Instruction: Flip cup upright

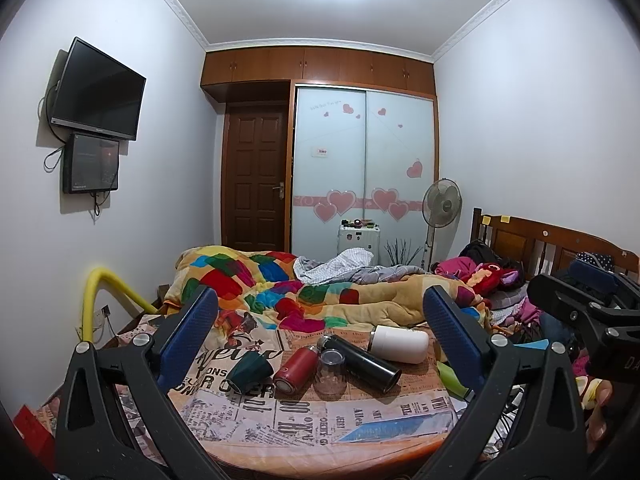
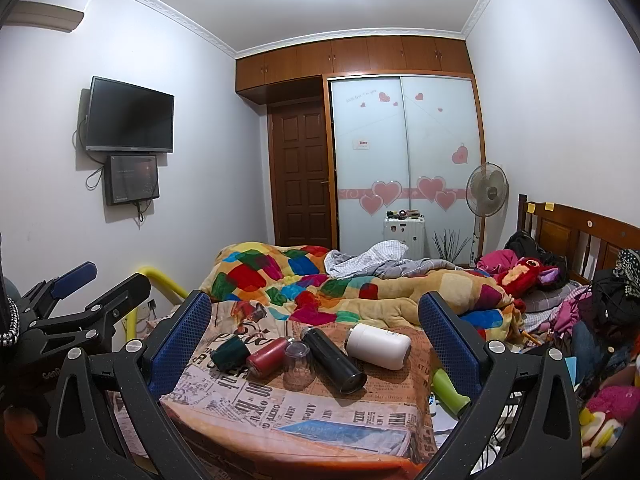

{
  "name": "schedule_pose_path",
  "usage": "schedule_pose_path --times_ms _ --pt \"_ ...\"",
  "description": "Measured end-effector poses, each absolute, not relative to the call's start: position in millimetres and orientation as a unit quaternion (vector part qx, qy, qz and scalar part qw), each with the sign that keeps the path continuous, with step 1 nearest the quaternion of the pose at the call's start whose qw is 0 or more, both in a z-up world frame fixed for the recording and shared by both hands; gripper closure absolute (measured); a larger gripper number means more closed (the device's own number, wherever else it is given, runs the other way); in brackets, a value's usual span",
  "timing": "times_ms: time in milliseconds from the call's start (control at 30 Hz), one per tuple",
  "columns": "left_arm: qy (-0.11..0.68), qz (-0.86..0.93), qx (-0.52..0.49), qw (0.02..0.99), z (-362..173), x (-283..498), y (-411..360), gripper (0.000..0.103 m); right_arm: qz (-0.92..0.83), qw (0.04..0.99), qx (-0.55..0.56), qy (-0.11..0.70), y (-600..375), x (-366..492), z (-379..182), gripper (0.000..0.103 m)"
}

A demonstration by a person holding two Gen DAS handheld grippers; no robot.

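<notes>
The clear cup point(image 1: 331, 372) stood mouth-down on the newspaper-print cloth point(image 1: 304, 416) at the foot of the bed, in the middle of a small group of vessels. Its flat base pointed up. It was just beside the red flask point(image 1: 295, 370) on its left and seemed to touch the black flask point(image 1: 360, 362) on its right, though the glass is hard to read. A dark green cup point(image 1: 250, 370) lay tilted on its side further left, and a white bottle point(image 1: 398, 344) lay on its side behind the black one. Which cup the task means I cannot say for sure; neither was upright.

So the task looked not yet begun: nothing was lifted, nothing turned, and the whole grasp and flip was left to do.

The left gripper point(image 1: 320, 320) was held back from the group with its blue pads spread wide; it held nothing and touched nothing. The right gripper point(image 2: 316, 316) was the same, wide apart and empty, with the cups seen between its fingers but well in front of them. The clear cup point(image 2: 298, 364) sat close between two flasks, so I judge that a clean grip on it needs care.
</notes>
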State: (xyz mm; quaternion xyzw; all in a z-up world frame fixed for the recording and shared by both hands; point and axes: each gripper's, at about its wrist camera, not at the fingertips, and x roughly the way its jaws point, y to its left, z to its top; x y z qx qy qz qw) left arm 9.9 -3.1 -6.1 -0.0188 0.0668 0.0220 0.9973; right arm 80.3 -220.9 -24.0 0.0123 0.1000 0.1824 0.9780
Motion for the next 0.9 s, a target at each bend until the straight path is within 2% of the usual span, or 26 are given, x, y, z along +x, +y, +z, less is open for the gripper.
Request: schedule_pose_path --times_ms 900 --pt "0.072 0.026 -0.021 0.997 -14 13 -7 0.0 0.182 0.977 0.011 0.113 -213 93 -35 0.0"
